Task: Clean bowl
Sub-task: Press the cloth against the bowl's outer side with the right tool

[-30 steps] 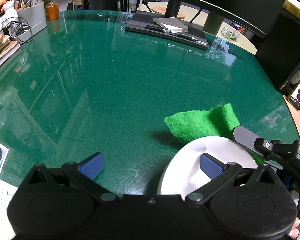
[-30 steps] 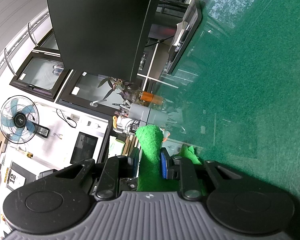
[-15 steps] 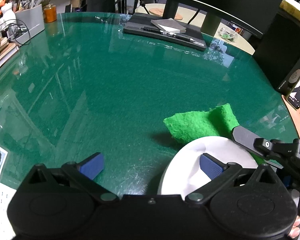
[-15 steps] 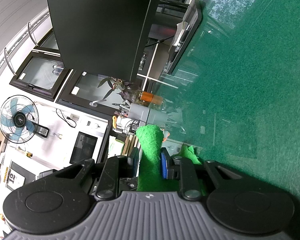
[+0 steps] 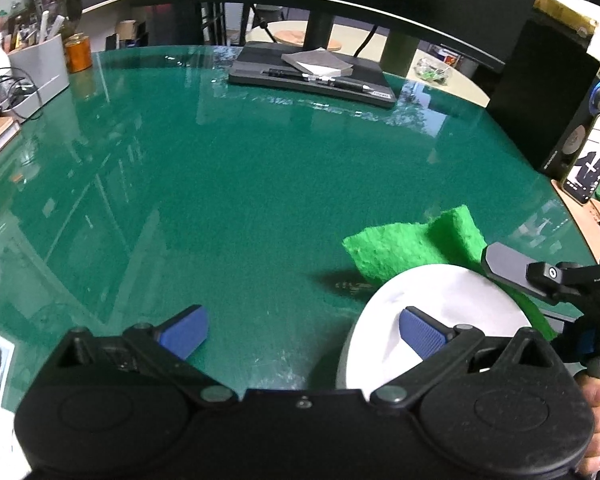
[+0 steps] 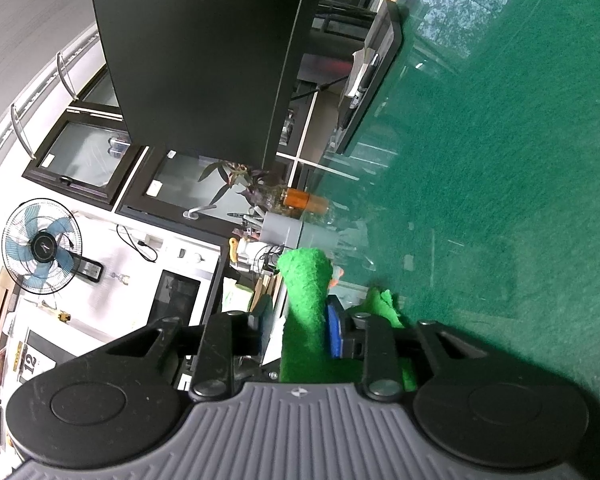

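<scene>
Left wrist view: the left gripper (image 5: 300, 330) stands wide open, its right pad over the white bowl (image 5: 432, 328) at lower right, its left pad over the bare green table (image 5: 240, 184). Nothing is pinched. The cloth (image 5: 412, 248) lies against the bowl's far rim.

Right wrist view: the right gripper (image 6: 298, 326) is opening, the cloth (image 6: 306, 304) still between its pads, low in the centre. To release cleanly, I judge it should open fully before drawing back, with the bowl kept steady.
</scene>
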`<act>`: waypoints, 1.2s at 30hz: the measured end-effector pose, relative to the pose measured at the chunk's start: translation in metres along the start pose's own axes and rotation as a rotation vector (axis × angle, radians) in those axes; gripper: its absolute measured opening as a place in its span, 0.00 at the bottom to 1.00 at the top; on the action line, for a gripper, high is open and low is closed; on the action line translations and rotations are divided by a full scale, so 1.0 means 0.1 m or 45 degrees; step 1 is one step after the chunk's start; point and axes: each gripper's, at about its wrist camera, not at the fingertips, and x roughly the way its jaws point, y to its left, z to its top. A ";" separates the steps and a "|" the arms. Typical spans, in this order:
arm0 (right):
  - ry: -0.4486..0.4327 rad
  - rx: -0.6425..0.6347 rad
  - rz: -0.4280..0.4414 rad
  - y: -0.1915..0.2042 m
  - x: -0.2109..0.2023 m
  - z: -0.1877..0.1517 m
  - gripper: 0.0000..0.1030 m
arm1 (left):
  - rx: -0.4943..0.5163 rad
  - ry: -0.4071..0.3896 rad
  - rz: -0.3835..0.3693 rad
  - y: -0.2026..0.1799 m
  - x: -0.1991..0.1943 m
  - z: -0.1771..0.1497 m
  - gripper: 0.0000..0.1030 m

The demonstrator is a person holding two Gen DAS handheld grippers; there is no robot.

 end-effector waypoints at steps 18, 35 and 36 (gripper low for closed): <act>-0.007 0.014 0.017 0.01 0.02 0.02 0.34 | 0.129 -0.062 -0.058 -0.09 0.10 0.01 1.00; -0.009 0.013 0.013 0.03 0.03 0.01 0.33 | 0.132 -0.056 -0.033 -0.10 0.07 -0.02 1.00; -0.009 0.012 0.012 0.03 0.02 0.00 0.33 | 0.130 -0.057 -0.035 -0.10 0.07 -0.02 1.00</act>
